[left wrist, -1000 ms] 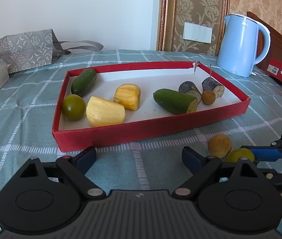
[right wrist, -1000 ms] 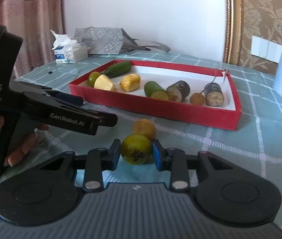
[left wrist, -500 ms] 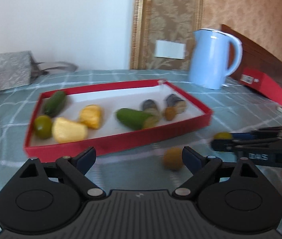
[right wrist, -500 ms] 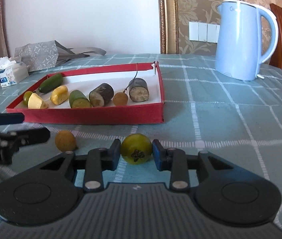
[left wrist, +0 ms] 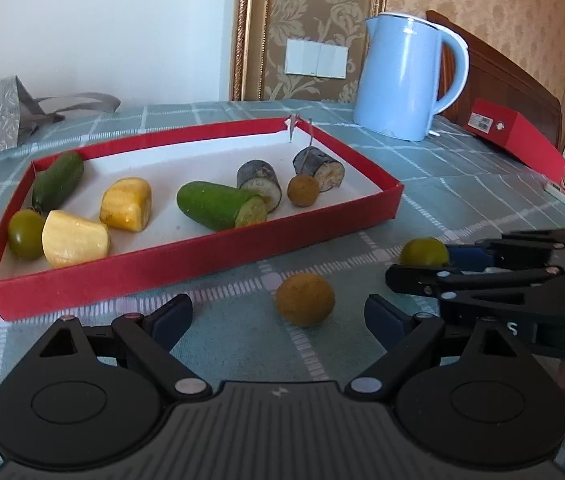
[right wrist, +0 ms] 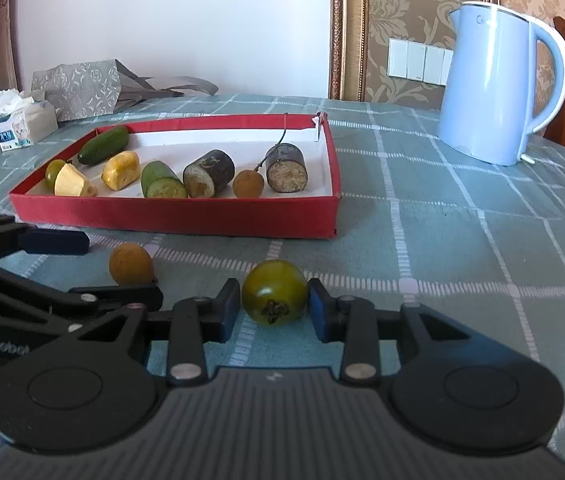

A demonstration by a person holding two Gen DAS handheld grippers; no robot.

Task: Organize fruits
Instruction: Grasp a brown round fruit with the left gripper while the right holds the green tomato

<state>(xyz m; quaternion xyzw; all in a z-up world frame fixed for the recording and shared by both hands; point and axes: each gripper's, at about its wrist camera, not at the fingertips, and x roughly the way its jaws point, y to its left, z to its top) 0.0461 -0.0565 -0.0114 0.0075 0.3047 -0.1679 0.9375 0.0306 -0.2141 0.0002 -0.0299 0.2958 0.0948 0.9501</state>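
A green tomato (right wrist: 275,292) rests on the checked cloth between the pads of my right gripper (right wrist: 274,312). Its jaws are opening, and a thin gap shows at the left pad. A round brown fruit (left wrist: 304,299) lies on the cloth just ahead of my left gripper (left wrist: 278,314), which is open wide around it without touching. The right wrist view shows the same brown fruit (right wrist: 130,264) between the left gripper's fingers (right wrist: 58,241). Behind stands the red tray (left wrist: 202,264) with cucumber pieces, yellow chunks, dark cylinders, a green tomato and a brown fruit. My right gripper (left wrist: 422,266) reaches in beside the tomato (left wrist: 424,251).
A light-blue kettle (left wrist: 406,76) stands behind the tray's right end. A red box (left wrist: 518,136) lies at the far right by a wooden chair. A grey bag (right wrist: 78,88) and a tissue box (right wrist: 22,124) sit at the back left.
The left gripper has slid right, bringing the brown fruit between its open fingers. The right gripper swung its view rightward, and its pads have eased off the green tomato.
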